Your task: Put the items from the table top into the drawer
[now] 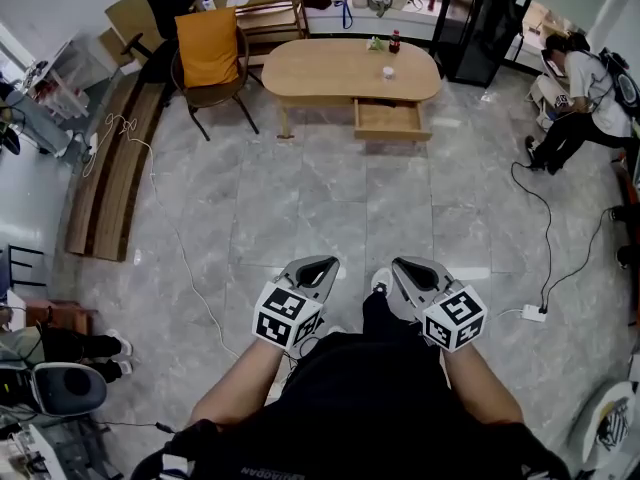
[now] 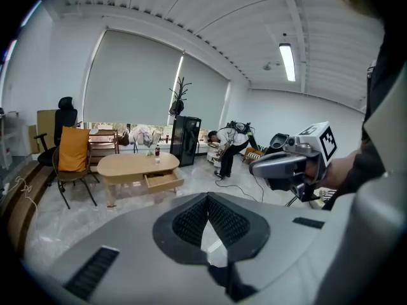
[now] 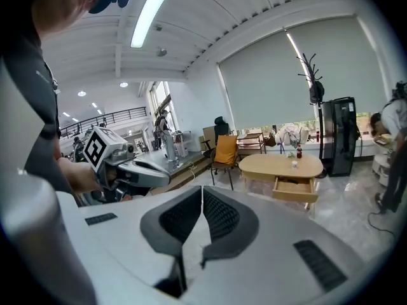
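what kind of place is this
Probably an office lounge or shared workspace: an oval wooden table with an open drawer, a chair with an orange cushion, a tall black cabinet, and cables trailing over the tiled floor.

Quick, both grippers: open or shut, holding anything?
Left gripper: shut, nothing between the jaws.
Right gripper: shut, nothing between the jaws.

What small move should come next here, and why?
Probably step forward toward the table: it stands far across the floor, its drawer open, the bottle and the cup on top. The left gripper and the right gripper are shut and empty.
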A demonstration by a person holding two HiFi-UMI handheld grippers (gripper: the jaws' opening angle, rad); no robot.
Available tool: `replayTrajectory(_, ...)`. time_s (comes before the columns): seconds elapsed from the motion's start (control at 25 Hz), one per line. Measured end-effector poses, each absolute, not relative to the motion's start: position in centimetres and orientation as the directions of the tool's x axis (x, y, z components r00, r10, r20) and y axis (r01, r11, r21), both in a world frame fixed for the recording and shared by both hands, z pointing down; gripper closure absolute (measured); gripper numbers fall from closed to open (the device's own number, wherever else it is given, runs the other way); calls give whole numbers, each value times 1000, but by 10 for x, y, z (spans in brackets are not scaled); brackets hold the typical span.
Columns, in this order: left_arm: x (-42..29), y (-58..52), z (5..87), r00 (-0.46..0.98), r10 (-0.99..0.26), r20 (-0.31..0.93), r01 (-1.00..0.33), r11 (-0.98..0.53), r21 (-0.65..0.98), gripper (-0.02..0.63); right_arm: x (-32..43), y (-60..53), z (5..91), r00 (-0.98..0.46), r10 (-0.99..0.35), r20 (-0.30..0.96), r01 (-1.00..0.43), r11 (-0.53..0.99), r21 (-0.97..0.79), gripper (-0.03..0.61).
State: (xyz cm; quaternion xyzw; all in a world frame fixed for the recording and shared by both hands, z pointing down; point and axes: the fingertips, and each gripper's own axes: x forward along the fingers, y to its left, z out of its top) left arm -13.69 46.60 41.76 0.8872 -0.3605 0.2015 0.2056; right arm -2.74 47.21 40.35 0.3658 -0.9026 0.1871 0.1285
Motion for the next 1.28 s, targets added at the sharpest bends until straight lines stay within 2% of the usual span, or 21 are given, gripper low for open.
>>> replayTrajectory(0.16,-132,421,417,624,-572,532,-745,-641,185,609,-13,414,395,-705,-625,335,-705,664,-247,574)
replayTrajectory(0.52,-71,298,385,621,-624,474,-758,-632,162,609,50,306,377,-713,-636,294,-699,676,-233,574)
replayTrajectory(0.76,-35,256,403,616,-605,505,-760,-625,179,609,95,253,387,-694,-656,296,-719,651,-244,574)
replayTrajectory(1.28,-8,177,429,644,-535,547,-721,-663,200,609,122,195,419,-657,-676,332,-754,586,-298,574)
